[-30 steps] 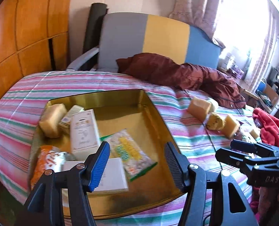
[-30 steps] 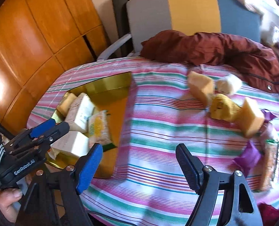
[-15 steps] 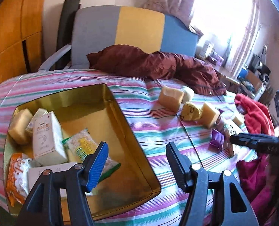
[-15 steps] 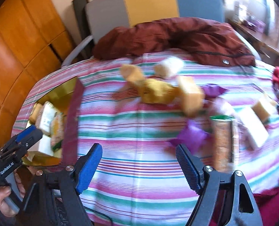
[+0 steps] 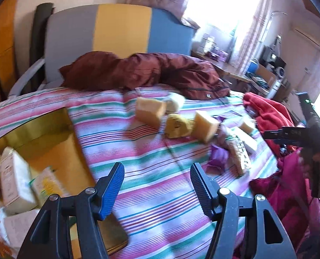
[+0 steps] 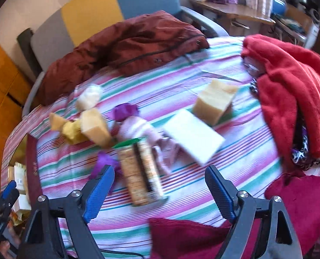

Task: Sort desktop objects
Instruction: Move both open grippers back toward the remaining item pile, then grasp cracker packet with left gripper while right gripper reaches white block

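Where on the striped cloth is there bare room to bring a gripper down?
Bare cloth lies between the gold tray and the sponge cluster. It is crowded around the cracker pack and white box, and along the red fleece.

We see the gold tray (image 5: pixel 58 127) cut off at left edge, its boxes (image 5: pixel 15 179) blurred, print unreadable. In right wrist view, cracker pack (image 6: pixel 138 172) is smeared by motion blur; purple wrapper (image 6: pixel 104 161) partly hidden behind right tool (image 6: pixel 160 188) finger.
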Demonstrator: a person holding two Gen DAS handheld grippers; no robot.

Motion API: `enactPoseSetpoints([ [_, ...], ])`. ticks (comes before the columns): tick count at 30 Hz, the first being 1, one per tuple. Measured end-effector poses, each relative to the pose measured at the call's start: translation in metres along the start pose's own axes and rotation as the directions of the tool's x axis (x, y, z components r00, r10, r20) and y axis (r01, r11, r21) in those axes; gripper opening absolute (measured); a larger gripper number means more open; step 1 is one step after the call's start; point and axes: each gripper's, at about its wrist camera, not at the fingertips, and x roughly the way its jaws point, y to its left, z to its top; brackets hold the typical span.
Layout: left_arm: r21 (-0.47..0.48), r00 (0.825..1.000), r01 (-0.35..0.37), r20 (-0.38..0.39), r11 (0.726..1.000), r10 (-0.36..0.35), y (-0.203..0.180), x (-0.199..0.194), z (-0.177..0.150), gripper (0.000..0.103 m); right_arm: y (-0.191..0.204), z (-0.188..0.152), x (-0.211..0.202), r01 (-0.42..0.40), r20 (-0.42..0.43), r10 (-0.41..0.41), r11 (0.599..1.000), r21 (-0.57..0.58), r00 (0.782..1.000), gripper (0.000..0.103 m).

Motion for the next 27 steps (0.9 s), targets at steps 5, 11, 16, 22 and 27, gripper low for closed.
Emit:
enactPoseSetpoints([
  [5, 0.1, 0.998, 0.058, -0.035, 0.993, -0.054, -0.04, 0.021, 0.008, 0.064, -0.019, 0.014, 0.011, 0.04, -0.029, -0.039, 0.999, 0.025, 0.999, 0.086],
  [11, 0.156, 0.982, 0.163, -0.123, 0.974, -0.144, -0.083, 0.051, 0.008, 0.063, -0.029, 0.033, 0.028, 0.058, -0.088, -0.06, 0.998, -0.015, 0.994, 0.086],
  [16, 0.166, 0.96, 0.226, -0.204, 0.96, -0.191, -0.113, 0.081, 0.005, 0.062, -0.016, 0.047, 0.05, 0.072, -0.152, -0.101, 0.98, -0.184, 0.983, 0.082],
  [22, 0.17, 0.947, 0.249, -0.249, 0.954, -0.203, -0.131, 0.102, 0.004, 0.059, -0.016, 0.054, 0.081, 0.083, -0.247, -0.153, 0.959, -0.271, 0.957, 0.079],
  [27, 0.179, 0.938, 0.27, -0.27, 0.946, -0.216, -0.143, 0.114, 0.009, 0.058, -0.016, 0.059, 0.101, 0.1, -0.283, -0.201, 0.937, -0.336, 0.938, 0.082],
])
